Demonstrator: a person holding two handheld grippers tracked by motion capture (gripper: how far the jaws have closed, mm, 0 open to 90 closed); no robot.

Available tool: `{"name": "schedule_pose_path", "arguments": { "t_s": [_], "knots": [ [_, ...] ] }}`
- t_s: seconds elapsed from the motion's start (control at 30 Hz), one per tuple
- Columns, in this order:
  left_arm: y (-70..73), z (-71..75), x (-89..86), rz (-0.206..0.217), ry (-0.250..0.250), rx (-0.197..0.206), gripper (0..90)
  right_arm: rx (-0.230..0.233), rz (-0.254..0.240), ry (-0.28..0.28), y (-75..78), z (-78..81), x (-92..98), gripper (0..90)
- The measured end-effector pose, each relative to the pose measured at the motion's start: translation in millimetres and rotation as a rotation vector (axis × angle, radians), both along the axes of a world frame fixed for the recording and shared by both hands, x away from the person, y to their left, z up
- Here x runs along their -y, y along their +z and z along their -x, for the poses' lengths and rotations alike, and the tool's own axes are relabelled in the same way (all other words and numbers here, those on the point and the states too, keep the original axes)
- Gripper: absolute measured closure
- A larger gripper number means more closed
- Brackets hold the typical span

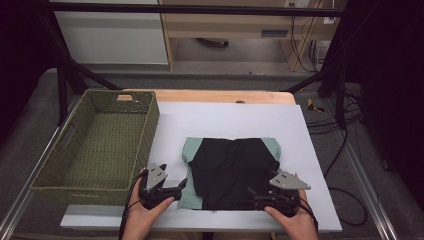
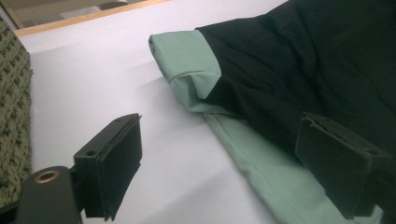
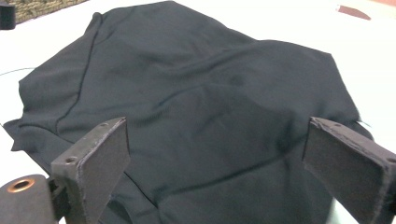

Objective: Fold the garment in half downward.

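Note:
A folded garment (image 1: pixel 230 172), black with mint-green sleeves and side panel, lies flat on a white sheet (image 1: pixel 225 120). My left gripper (image 1: pixel 182 186) is at its near left corner and stands open. In the left gripper view this gripper (image 2: pixel 219 154) has one jaw over the bare sheet and the other over the garment (image 2: pixel 327 56), with the green edge between them and untouched. My right gripper (image 1: pixel 252 195) is at the near right corner, also open. In the right gripper view its jaws (image 3: pixel 215 149) straddle the black cloth (image 3: pixel 196 93) without pressing it.
A green woven basket (image 1: pixel 145 130) stands to the left of the sheet, close to my left hand, and its wall (image 2: pixel 14 107) appears in the left gripper view. The wooden table edge (image 1: pixel 220 96) runs behind the sheet. Bare sheet surrounds the garment.

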State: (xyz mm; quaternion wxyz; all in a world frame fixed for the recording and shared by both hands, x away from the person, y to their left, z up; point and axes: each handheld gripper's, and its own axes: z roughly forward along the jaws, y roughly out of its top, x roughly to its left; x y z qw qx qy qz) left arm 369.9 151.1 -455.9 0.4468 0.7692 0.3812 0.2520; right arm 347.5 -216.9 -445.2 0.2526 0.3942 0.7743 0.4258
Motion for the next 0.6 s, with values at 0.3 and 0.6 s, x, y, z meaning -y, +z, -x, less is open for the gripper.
{"name": "schedule_pose_path", "arguments": {
  "t_s": [0.3,0.6],
  "knots": [
    [9.1,-4.4,6.8,0.013,0.001,0.02,12.6,-0.02,0.004,0.08,12.9,-11.7,-23.4,11.6],
    [39.3,-32.2,15.1,0.006,0.005,0.057,12.0,-0.056,0.027,0.183,15.6,-19.4,-55.0,12.9]
  ]
}}
